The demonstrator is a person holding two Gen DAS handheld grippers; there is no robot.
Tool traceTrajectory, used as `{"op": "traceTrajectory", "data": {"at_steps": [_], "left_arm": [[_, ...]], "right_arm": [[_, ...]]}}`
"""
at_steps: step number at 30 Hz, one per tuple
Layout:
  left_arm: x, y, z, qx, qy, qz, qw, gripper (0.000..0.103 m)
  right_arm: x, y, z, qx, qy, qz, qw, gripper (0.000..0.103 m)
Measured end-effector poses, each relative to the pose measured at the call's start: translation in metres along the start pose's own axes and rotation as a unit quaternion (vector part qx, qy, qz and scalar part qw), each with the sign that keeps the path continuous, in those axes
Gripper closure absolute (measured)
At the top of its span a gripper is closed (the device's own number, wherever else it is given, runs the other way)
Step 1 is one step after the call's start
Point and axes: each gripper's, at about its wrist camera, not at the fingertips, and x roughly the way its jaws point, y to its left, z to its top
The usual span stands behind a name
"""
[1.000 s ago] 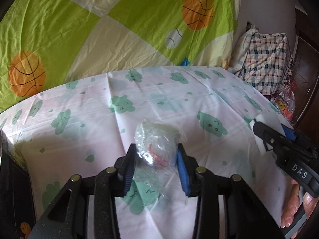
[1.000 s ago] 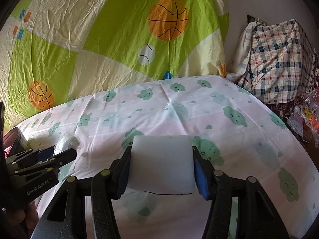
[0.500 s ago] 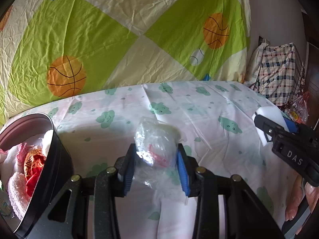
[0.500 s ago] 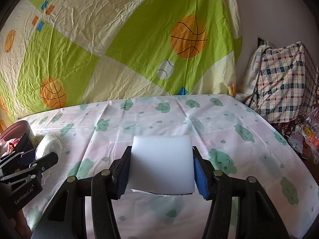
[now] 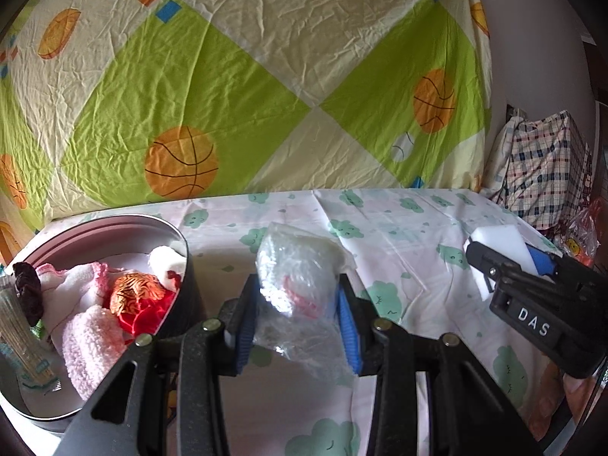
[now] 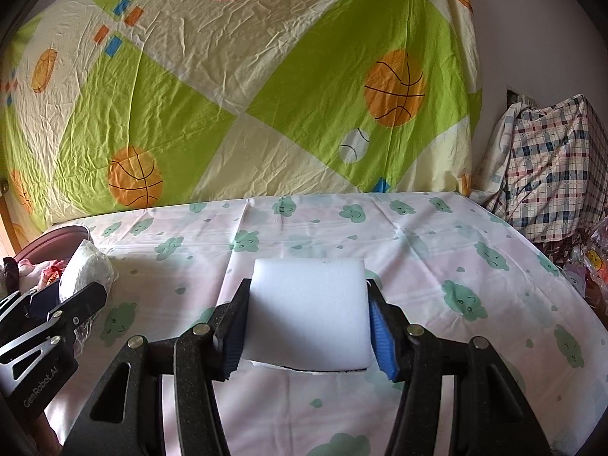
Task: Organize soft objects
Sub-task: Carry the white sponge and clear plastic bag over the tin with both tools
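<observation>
My left gripper is shut on a clear plastic bag with a white and pink soft item inside, held above the table just right of a round dark tin. The tin holds several soft things: pink and white cloths and an orange-red piece. My right gripper is shut on a white foam sponge, held above the table's middle. The sponge and right gripper also show at the right of the left wrist view. The bag and left gripper show at the left of the right wrist view.
The table wears a pink cloth with green cloud faces. A green and cream basketball sheet hangs behind it. A plaid-covered pile and an orange bag stand beyond the table's right edge.
My left gripper has swung left with the bag, bringing the tin into view and close beside it. My right gripper has risen and tilted a little with the sponge.
</observation>
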Motion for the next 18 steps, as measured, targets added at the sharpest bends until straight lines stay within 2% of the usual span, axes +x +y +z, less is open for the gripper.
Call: {"op": "traceTrajectory", "data": {"at_steps": [9, 18], "left_arm": [[-0.018, 0.014, -0.007, -0.001, -0.022, 0.019, 0.9996, 0.065], [-0.028, 0.027, -0.011, -0.011, -0.029, 0.040, 0.9987, 0.065]], "right_arm": [[-0.009, 0.032, -0.004, -0.011, -0.011, 0.016, 1.000, 0.045], [-0.019, 0.040, -0.006, -0.004, -0.028, 0.038, 0.999, 0.045]]}}
